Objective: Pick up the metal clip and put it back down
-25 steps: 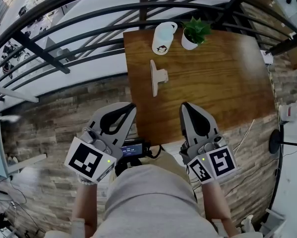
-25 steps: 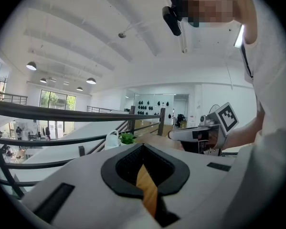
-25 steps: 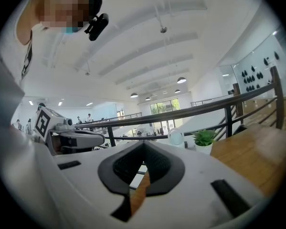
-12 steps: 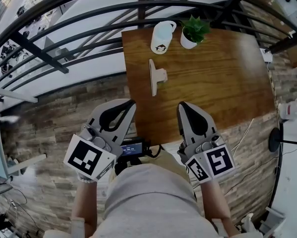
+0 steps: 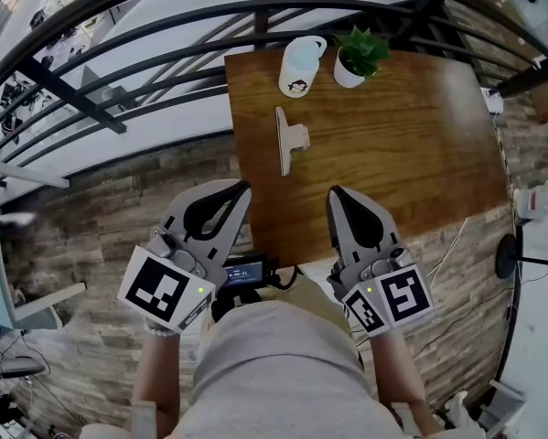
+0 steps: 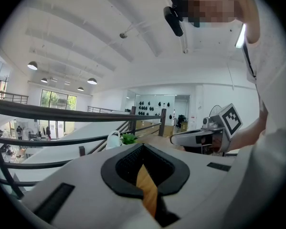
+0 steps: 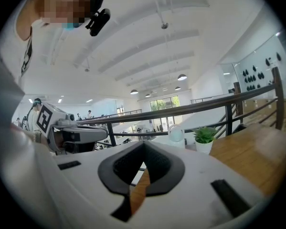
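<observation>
The metal clip (image 5: 287, 141) lies flat on the wooden table (image 5: 402, 144), left of its middle, with nothing touching it. My left gripper (image 5: 243, 188) hovers at the table's near left corner with its jaws shut and empty. My right gripper (image 5: 334, 193) is held over the near edge, also shut with nothing in it. Both point toward the far side, well short of the clip. In the left gripper view the jaw tips (image 6: 142, 145) meet, and in the right gripper view the tips (image 7: 143, 142) meet too.
A white mug (image 5: 301, 67) and a small potted plant (image 5: 359, 58) stand at the table's far edge, behind the clip. A dark metal railing (image 5: 164, 71) runs along the far and left sides. Wood-plank floor surrounds the table; cables lie at the right.
Almost nothing differs; the view shifted slightly and both grippers stay shut near the table's near edge. The clip has not moved.
</observation>
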{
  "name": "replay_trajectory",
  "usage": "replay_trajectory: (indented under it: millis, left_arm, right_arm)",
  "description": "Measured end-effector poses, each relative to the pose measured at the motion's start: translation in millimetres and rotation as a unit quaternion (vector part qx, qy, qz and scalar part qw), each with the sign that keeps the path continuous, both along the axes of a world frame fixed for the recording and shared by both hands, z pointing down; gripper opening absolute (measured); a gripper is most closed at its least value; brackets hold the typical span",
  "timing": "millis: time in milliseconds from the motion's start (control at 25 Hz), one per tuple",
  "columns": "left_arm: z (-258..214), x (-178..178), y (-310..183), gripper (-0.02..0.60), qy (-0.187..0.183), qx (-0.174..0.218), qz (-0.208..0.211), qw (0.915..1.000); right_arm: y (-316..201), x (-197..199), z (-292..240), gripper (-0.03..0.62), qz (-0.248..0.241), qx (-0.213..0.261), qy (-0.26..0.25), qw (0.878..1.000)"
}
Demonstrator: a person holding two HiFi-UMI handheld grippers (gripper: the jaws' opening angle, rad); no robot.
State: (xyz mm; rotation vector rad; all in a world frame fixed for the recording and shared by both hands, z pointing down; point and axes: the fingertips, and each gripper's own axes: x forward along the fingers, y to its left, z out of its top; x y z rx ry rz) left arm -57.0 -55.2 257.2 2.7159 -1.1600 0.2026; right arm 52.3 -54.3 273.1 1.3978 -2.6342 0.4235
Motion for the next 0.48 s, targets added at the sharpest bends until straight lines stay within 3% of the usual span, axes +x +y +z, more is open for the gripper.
replay_trajectory:
  millis: [480]
  left_arm:
    - [1.7,-1.5,-1.1,0.005,-0.002,-0.001,-0.004,1.0000]
  right_arm:
    - [1.4,-1.8,3.6,0.002,-0.003,-0.005,0.005,1.000]
